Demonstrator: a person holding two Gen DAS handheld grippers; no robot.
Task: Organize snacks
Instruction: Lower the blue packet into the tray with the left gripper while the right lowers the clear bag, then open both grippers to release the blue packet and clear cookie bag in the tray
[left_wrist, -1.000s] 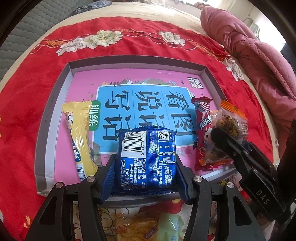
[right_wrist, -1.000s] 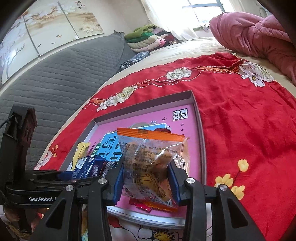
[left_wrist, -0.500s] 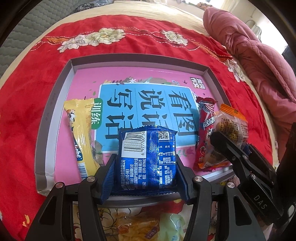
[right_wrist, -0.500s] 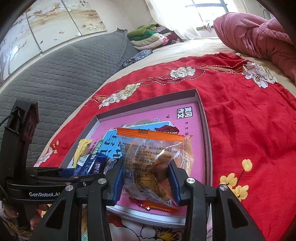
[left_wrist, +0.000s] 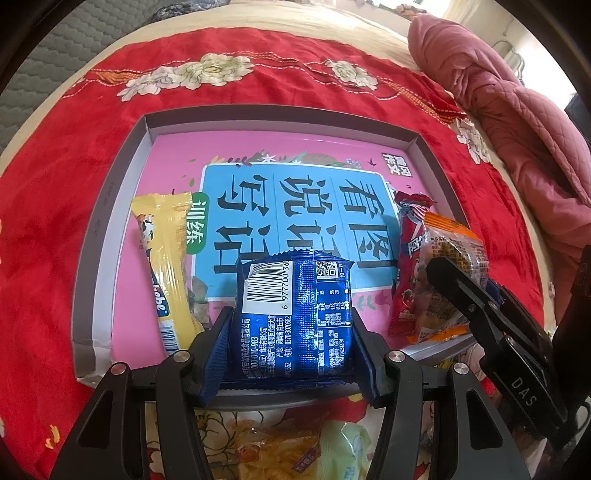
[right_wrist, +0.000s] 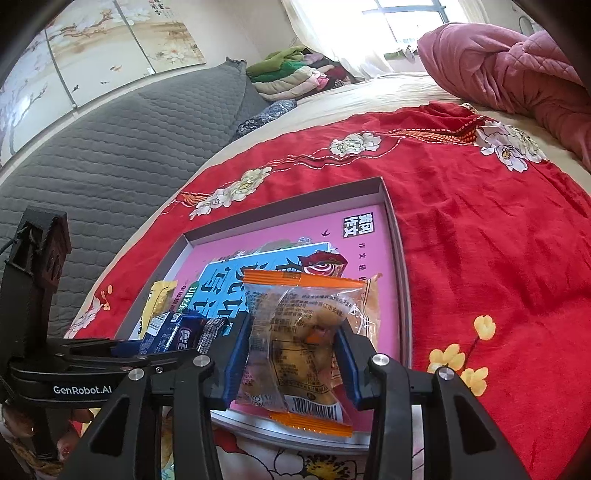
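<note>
My left gripper (left_wrist: 293, 328) is shut on a blue foil snack packet (left_wrist: 295, 310), barcode side up, over the near edge of the grey-rimmed tray (left_wrist: 122, 206). My right gripper (right_wrist: 291, 354) is shut on a clear, orange-edged packet of golden snacks (right_wrist: 299, 339) over the tray's near right corner. Inside the tray, on a pink and blue book cover, lie a yellow stick packet (left_wrist: 166, 266) at the left and a red packet (left_wrist: 406, 258) at the right. In the right wrist view the left gripper (right_wrist: 173, 332) shows at the left with the blue packet (right_wrist: 162, 330).
The tray sits on a red flowered cloth (right_wrist: 480, 229) spread over a bed. More loose snack packets (left_wrist: 273, 450) lie on the cloth just below the tray. A pink quilt (right_wrist: 517, 66) is piled at the far right. A grey quilted headboard (right_wrist: 110, 147) and folded clothes (right_wrist: 288, 74) stand behind.
</note>
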